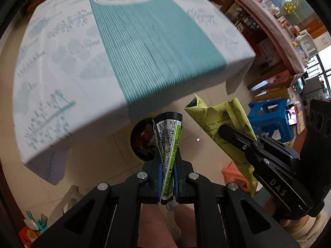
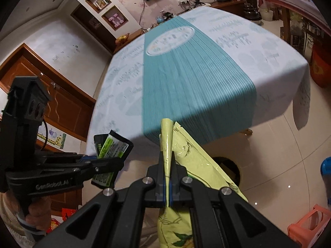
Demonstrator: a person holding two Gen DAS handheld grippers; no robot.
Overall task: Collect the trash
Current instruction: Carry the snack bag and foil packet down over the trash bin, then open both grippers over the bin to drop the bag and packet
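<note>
My left gripper (image 1: 167, 157) is shut on a black, white and green snack wrapper (image 1: 168, 132). It holds the wrapper in the air past the table's near edge, above a dark round trash bin (image 1: 142, 142) on the floor. My right gripper (image 2: 167, 161) is shut on a yellow-green packet (image 2: 192, 161), also held off the table above the bin (image 2: 231, 165). In the left wrist view the right gripper (image 1: 223, 130) and its packet (image 1: 225, 122) are to the right. In the right wrist view the left gripper (image 2: 122, 162) and its wrapper (image 2: 111, 146) are to the left.
The table (image 1: 62, 72) wears a white cloth with a teal striped band. A blue stool (image 1: 266, 115) and an orange stool (image 1: 233, 175) stand on the tiled floor to the right. A wooden cabinet (image 2: 62, 103) is at the left.
</note>
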